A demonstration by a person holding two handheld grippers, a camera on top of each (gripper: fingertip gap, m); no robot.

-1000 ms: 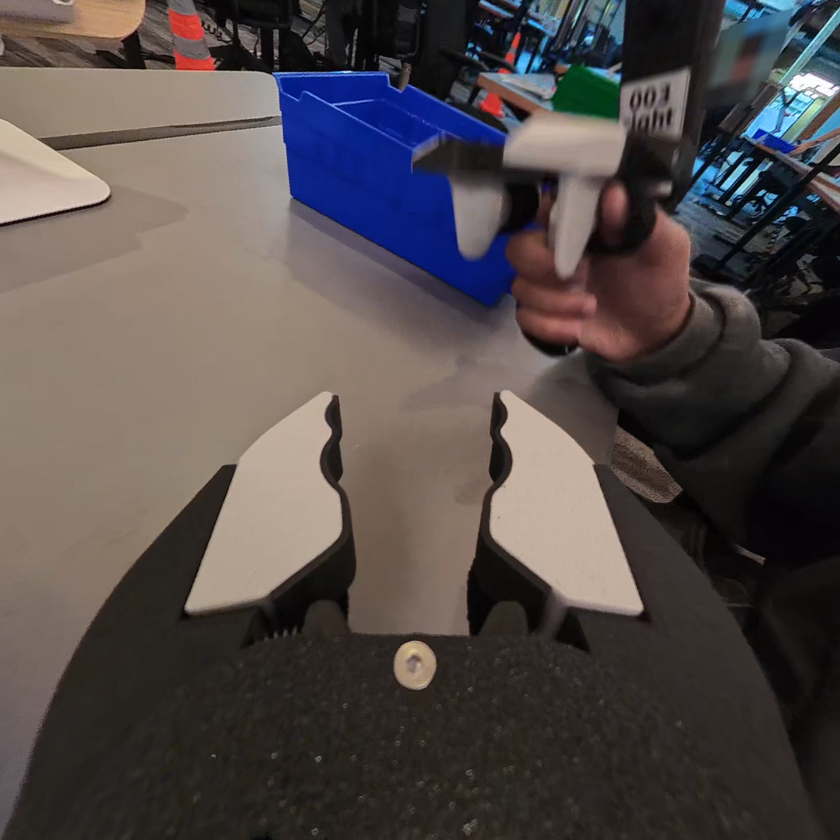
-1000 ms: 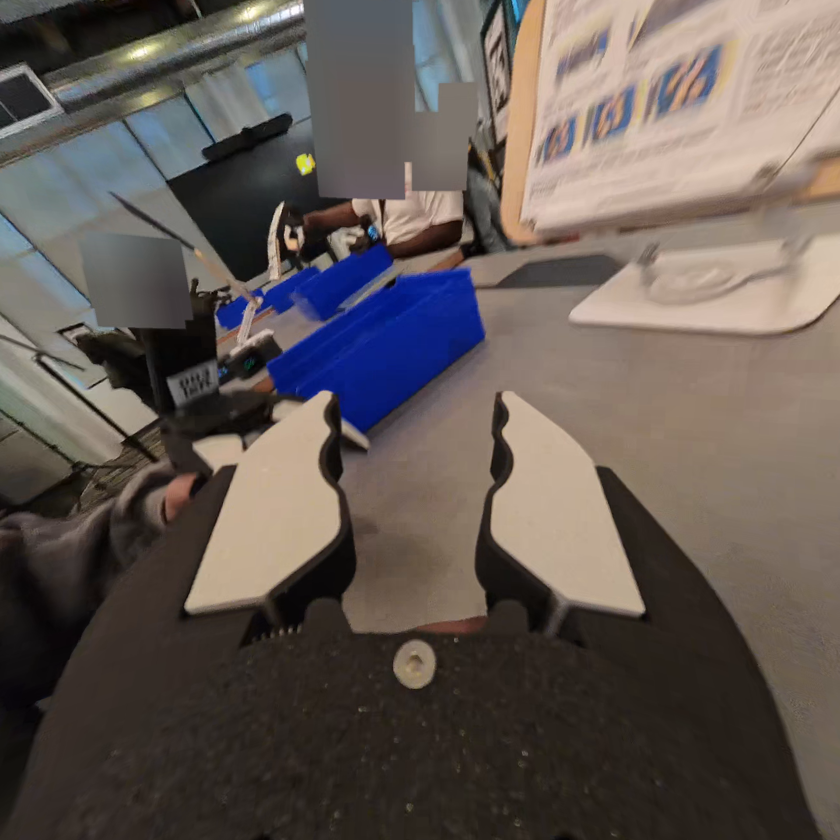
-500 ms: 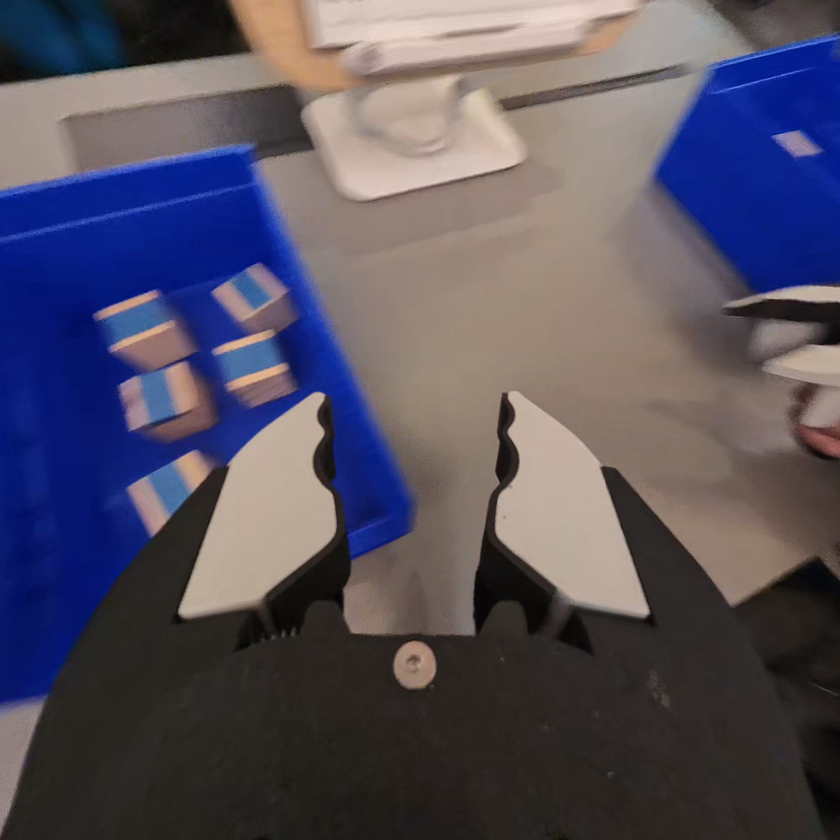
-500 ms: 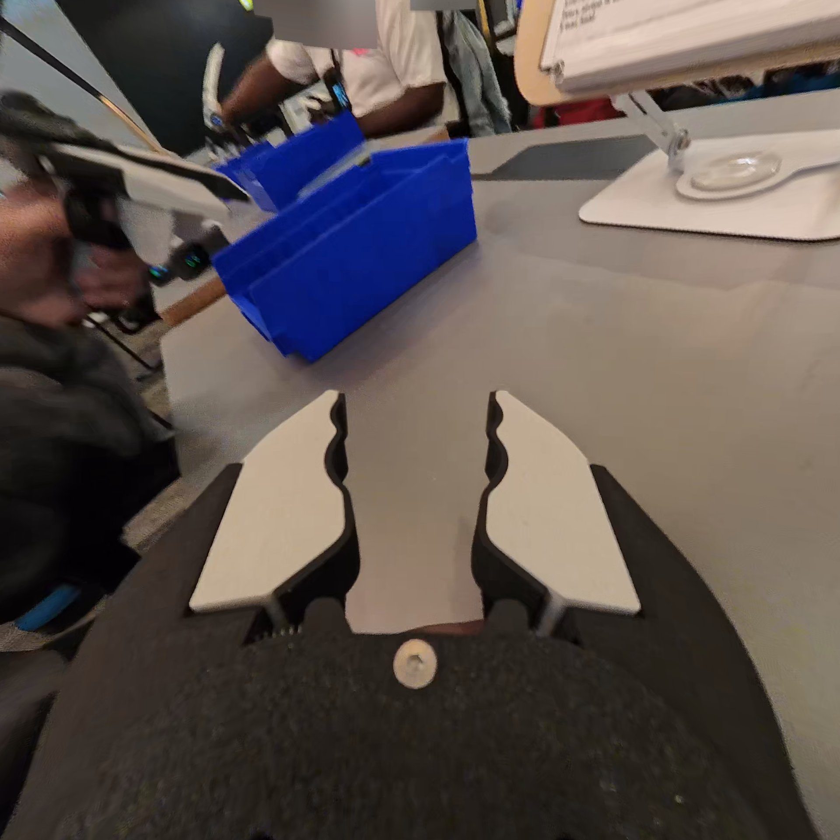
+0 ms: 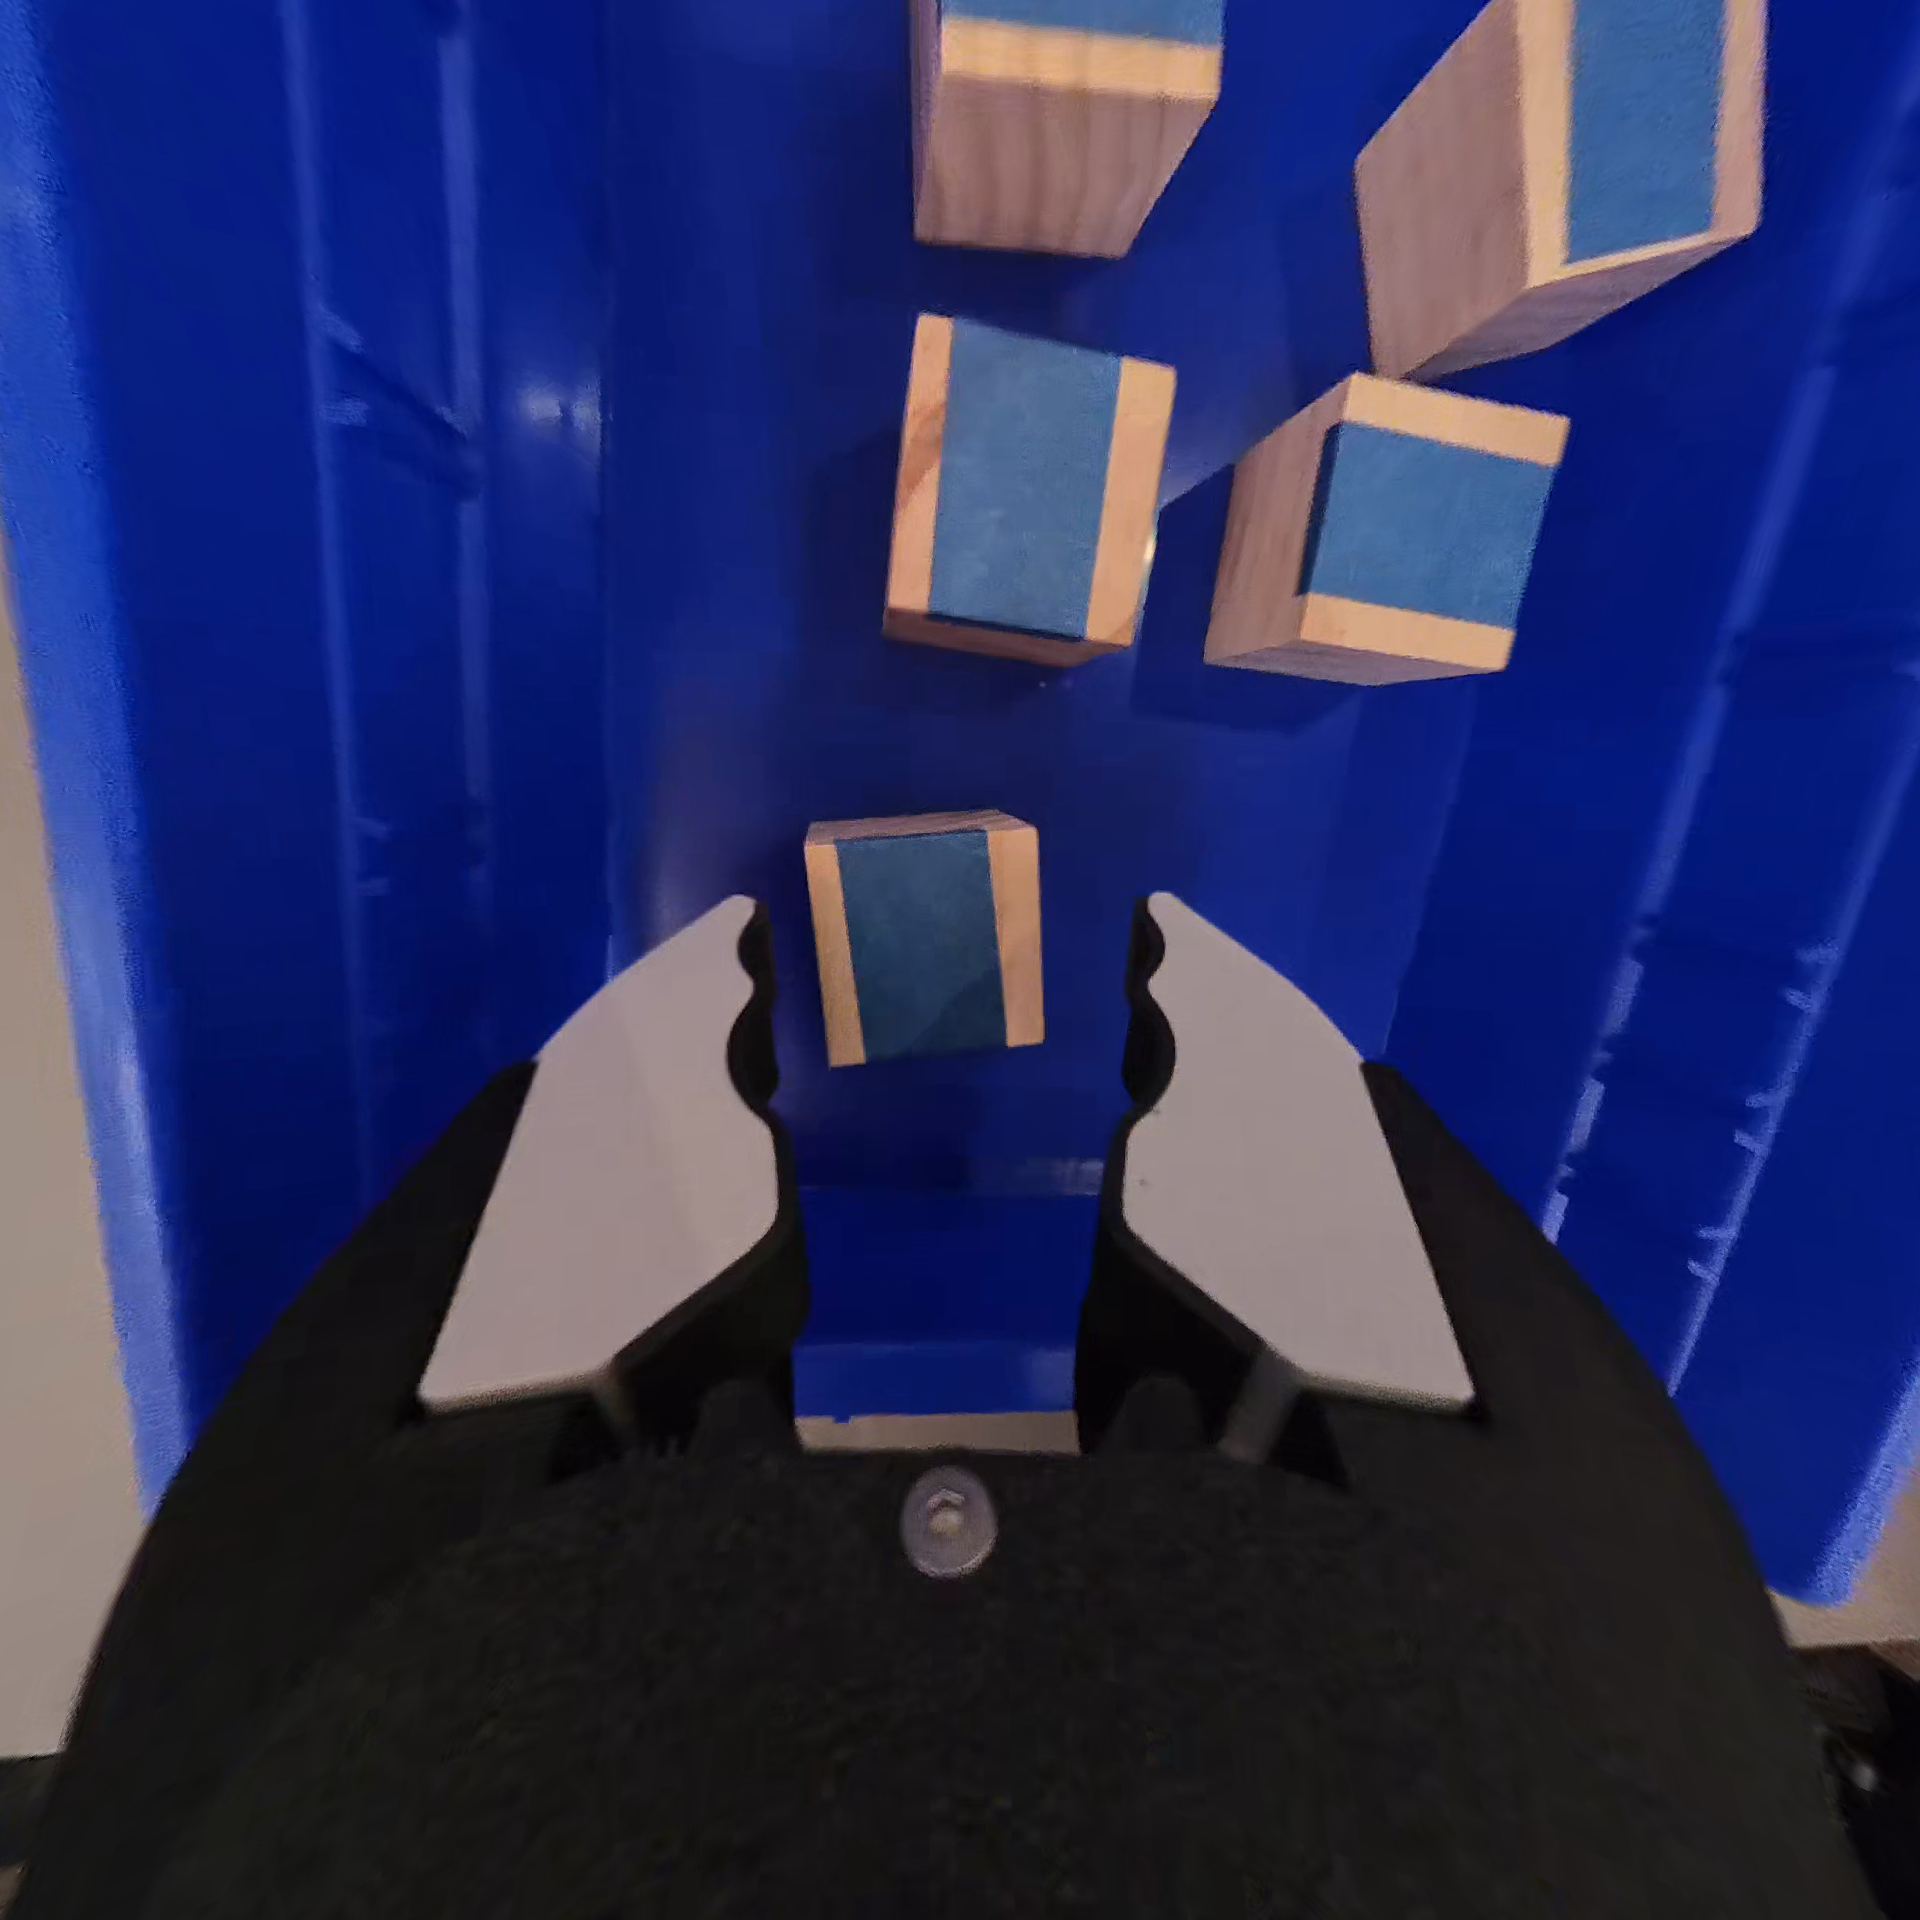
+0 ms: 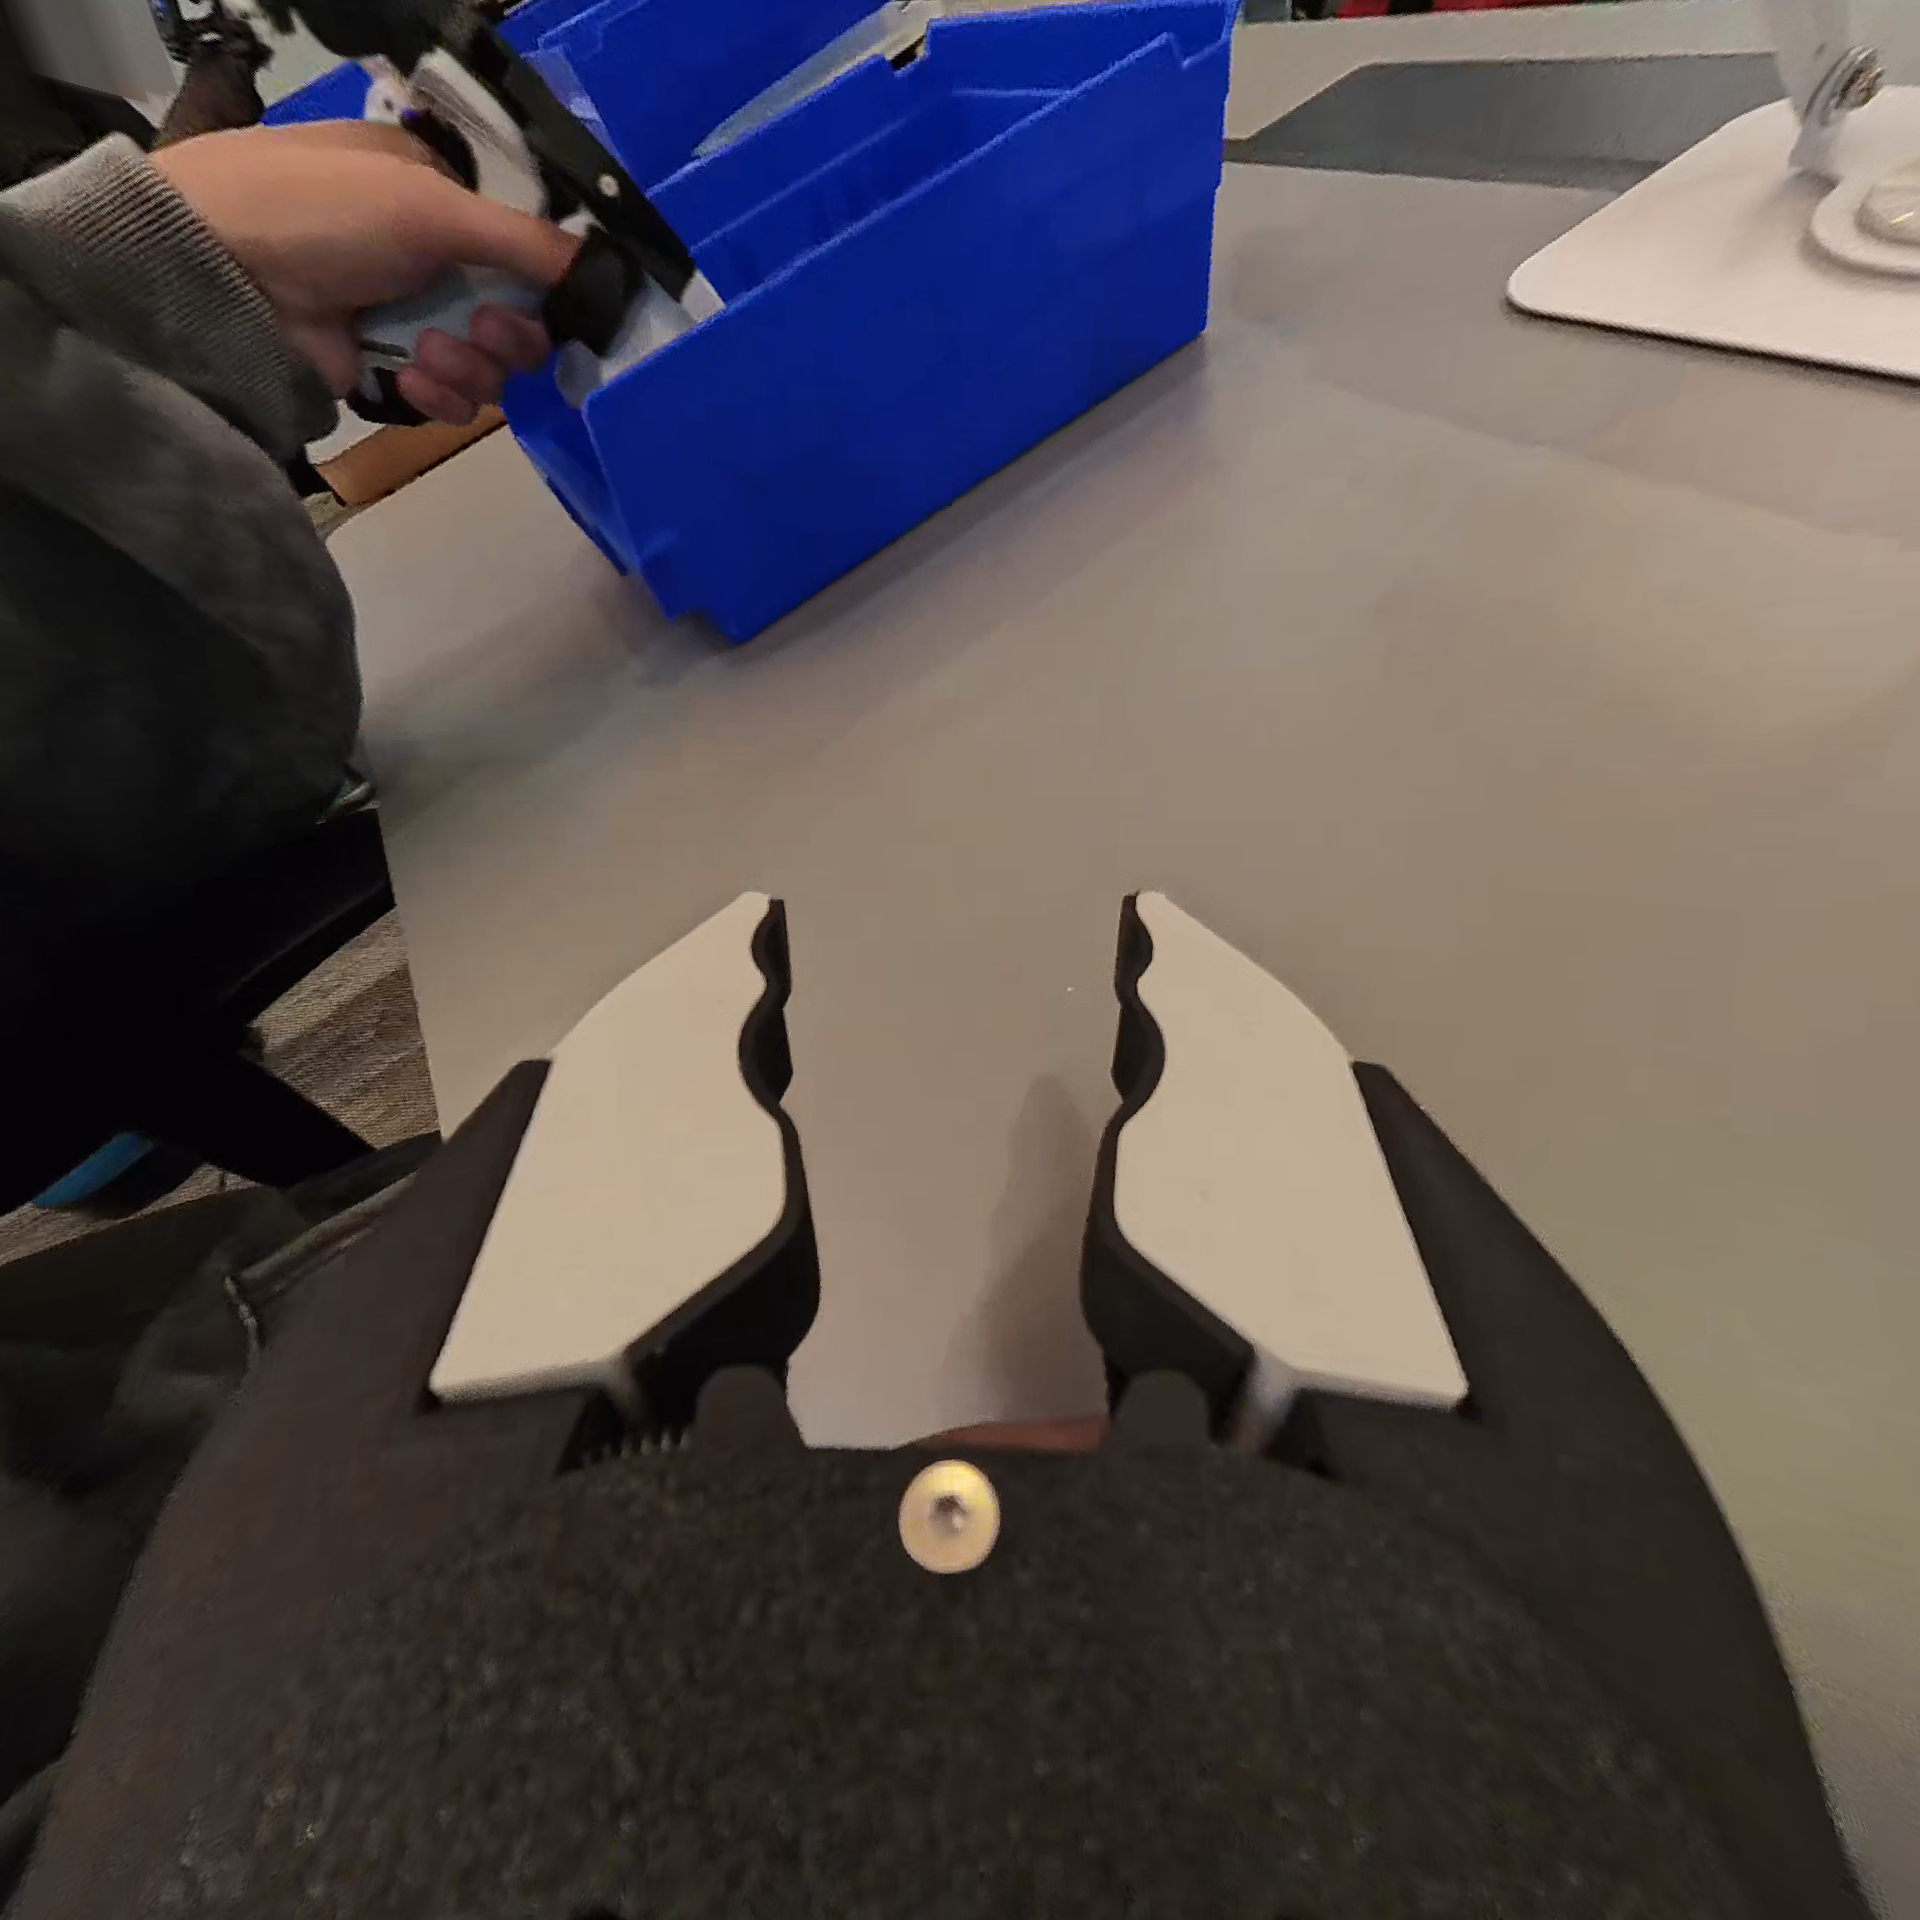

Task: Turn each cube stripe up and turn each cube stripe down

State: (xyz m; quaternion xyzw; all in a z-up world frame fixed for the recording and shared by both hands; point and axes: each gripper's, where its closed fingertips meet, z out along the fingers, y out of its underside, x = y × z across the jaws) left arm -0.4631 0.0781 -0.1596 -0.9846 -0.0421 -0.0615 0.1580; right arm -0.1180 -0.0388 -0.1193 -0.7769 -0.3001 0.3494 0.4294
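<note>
Cube (image 5: 923,940) lies untouched between the left gripper's (image 5: 951,914) spread jaws.

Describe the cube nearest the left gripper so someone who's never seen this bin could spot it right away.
Look inside the blue bin, at the wooden cubes with blue stripes facing up. The nearest cube sits alone just beyond the open left gripper, apart from the cluster farther in.

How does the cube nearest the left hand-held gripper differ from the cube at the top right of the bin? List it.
The nearest cube lies flat and lines up with the open left hand-held gripper. The top-right cube is farther off, looks tilted and is cut off by the picture's edge. Both are wooden with a blue stripe facing the camera, inside the blue bin.
</note>
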